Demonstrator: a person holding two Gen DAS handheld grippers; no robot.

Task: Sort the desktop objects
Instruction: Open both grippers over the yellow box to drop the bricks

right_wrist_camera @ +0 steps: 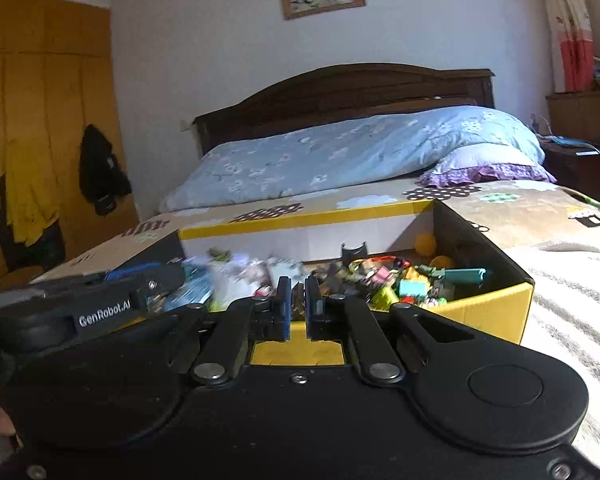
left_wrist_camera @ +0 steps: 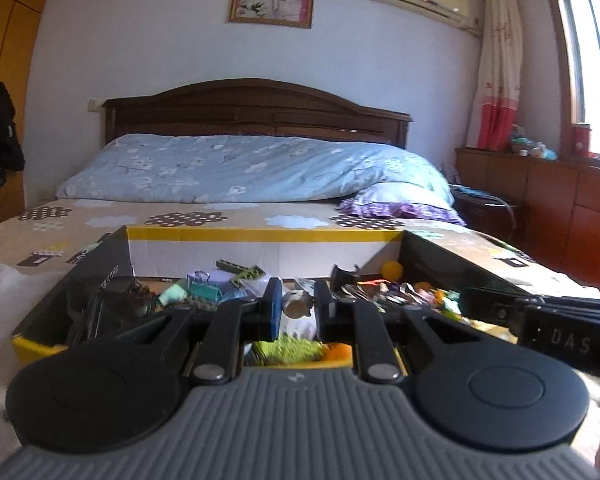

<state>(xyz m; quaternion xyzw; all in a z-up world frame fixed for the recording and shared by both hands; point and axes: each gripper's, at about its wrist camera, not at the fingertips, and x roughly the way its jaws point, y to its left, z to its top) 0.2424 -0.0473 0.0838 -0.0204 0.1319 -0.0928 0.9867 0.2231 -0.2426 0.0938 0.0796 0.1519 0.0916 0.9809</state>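
Note:
A yellow-edged cardboard box full of small mixed objects sits on the bed; it also shows in the right wrist view. My left gripper is over the box's near side, shut on a small white bottle with a brown cap. My right gripper hangs over the box's near edge, jaws almost closed with a narrow gap and nothing seen between them. The right gripper also shows in the left wrist view, and the left gripper in the right wrist view, close side by side.
In the box lie an orange ball, binder clips, toy bricks and a teal lighter. A blue quilt and a purple pillow lie behind. A white fuzzy blanket lies right of the box.

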